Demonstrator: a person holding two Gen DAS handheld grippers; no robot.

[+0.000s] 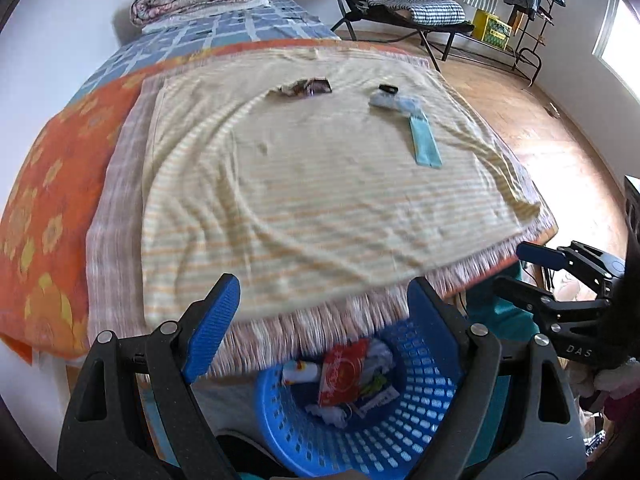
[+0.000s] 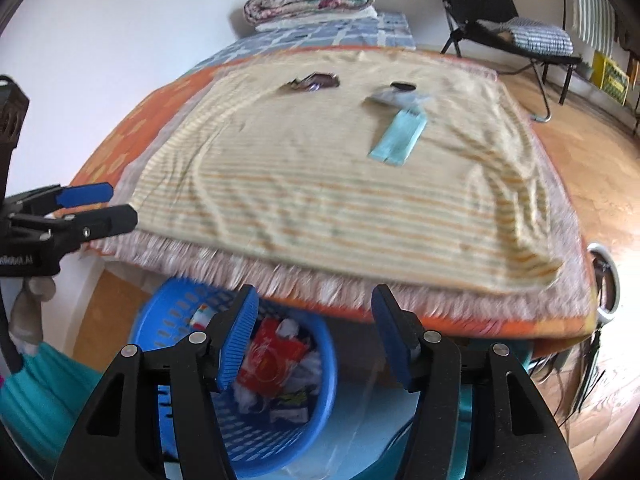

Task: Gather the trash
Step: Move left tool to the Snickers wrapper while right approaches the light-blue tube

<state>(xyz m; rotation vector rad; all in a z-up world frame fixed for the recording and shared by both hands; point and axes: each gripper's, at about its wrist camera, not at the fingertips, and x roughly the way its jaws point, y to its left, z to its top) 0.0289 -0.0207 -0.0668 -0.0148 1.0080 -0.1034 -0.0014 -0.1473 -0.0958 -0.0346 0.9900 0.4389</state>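
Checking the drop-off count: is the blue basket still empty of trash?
No. The blue basket already holds a red wrapper and white crumpled scraps, seen between the open fingers of the right gripper.

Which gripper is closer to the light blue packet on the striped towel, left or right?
Right, though only slightly. The right gripper is at the bed's near edge, roughly in line with the light blue packet. The left gripper is at the same edge, further left. Both are open and empty.
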